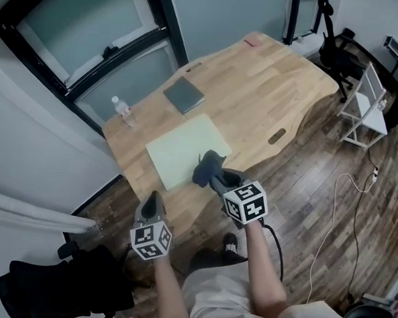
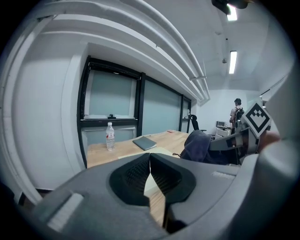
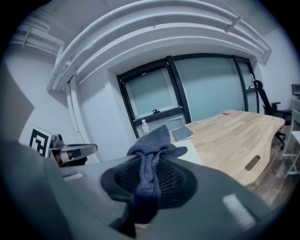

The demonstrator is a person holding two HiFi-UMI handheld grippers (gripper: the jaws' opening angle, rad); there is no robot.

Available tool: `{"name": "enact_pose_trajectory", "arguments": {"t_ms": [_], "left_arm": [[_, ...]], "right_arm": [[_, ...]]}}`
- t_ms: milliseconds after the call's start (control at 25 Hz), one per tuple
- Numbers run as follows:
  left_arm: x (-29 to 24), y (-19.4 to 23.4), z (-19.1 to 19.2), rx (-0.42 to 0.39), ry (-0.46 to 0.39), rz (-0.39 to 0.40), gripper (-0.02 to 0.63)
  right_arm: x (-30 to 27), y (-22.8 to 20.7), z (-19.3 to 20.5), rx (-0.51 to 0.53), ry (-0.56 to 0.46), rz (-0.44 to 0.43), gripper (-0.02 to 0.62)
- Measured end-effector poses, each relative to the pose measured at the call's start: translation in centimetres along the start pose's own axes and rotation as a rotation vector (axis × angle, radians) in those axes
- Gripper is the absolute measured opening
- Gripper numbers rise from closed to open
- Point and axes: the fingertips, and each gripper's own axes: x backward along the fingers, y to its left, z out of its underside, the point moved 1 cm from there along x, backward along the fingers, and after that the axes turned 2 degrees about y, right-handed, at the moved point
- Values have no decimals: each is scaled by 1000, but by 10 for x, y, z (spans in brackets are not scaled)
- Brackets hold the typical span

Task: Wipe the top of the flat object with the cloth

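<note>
A pale green flat mat [image 1: 186, 149] lies on the wooden table [image 1: 271, 85] near its front edge. My right gripper [image 1: 205, 170] is shut on a dark blue cloth [image 1: 208, 166], held over the mat's near right corner; the cloth [image 3: 151, 154] bunches up between the jaws. In the left gripper view the same cloth [image 2: 199, 146] hangs at the right. My left gripper [image 1: 152, 200] is shut with nothing in it, held off the table's front edge, left of the right one. The mat [image 2: 161, 151] shows beyond its jaws [image 2: 150, 171].
A grey notebook [image 1: 183, 94] lies on the table behind the mat, and a clear water bottle [image 1: 123, 111] stands at the table's left edge. A white chair [image 1: 363, 108] and a black office chair [image 1: 337, 46] stand on the wood floor to the right. Dark-framed windows [image 1: 92, 41] run behind.
</note>
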Motion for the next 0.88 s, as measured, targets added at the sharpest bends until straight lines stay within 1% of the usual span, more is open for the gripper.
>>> {"name": "enact_pose_trajectory", "arguments": {"t_ms": [120,280,560,880], "left_arm": [[-3,5,-3,-4,3,-19,9],[-9,11,-5,-4,0,-45,9],[-15,13,8,-14,52,-61,9],[-21,26,16,15,71,-87,9]], "right_arm": [[-12,-4,0,-36,0,-25,83],[-30,-10,-2,-34,12,-38,83],[-56,-10,4,-69,48,-87,83],[-84,-8,12,-71,96,-114,83]]}}
